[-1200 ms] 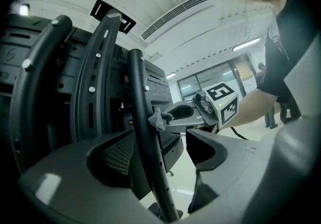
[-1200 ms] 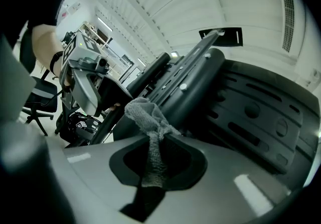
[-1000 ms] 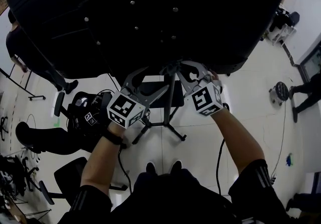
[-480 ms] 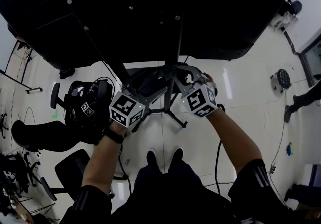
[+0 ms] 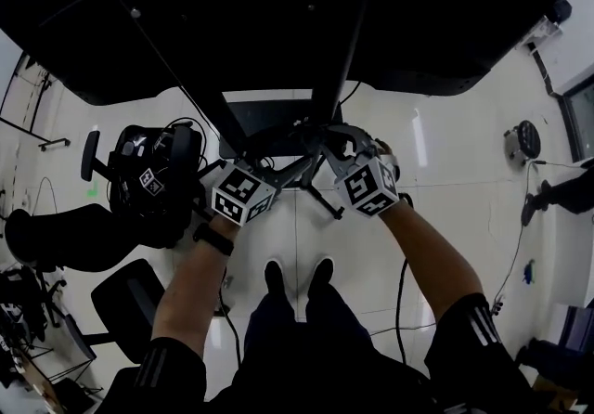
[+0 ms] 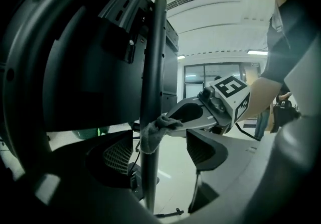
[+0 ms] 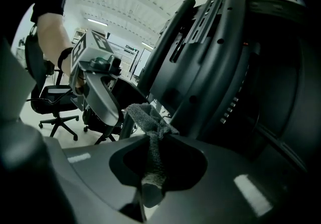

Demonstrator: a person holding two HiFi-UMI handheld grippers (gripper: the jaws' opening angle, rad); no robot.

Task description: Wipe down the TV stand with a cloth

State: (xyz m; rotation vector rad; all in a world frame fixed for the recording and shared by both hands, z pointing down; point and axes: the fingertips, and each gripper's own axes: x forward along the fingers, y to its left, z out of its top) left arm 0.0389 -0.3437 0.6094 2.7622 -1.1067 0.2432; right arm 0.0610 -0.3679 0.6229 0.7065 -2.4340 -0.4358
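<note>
- An office chair (image 5: 139,182) loaded with dark gear stands on the floor at my far left, well clear of the work.
- The big dark TV panel (image 5: 278,4) overhangs everything and blocks most of my head view.
- My left tongs (image 6: 159,151) are spread wide, with the TV stand's pole (image 6: 153,67) between them and a gap on each side.
- The pole runs upright, top to bottom in the left gripper view.
- The grey cloth (image 6: 152,131) is bunched against the pole, its loose end hanging down.
- My right tongs (image 7: 150,173) are pinched on the cloth, which runs out lengthwise from their tips to the pole.
</note>
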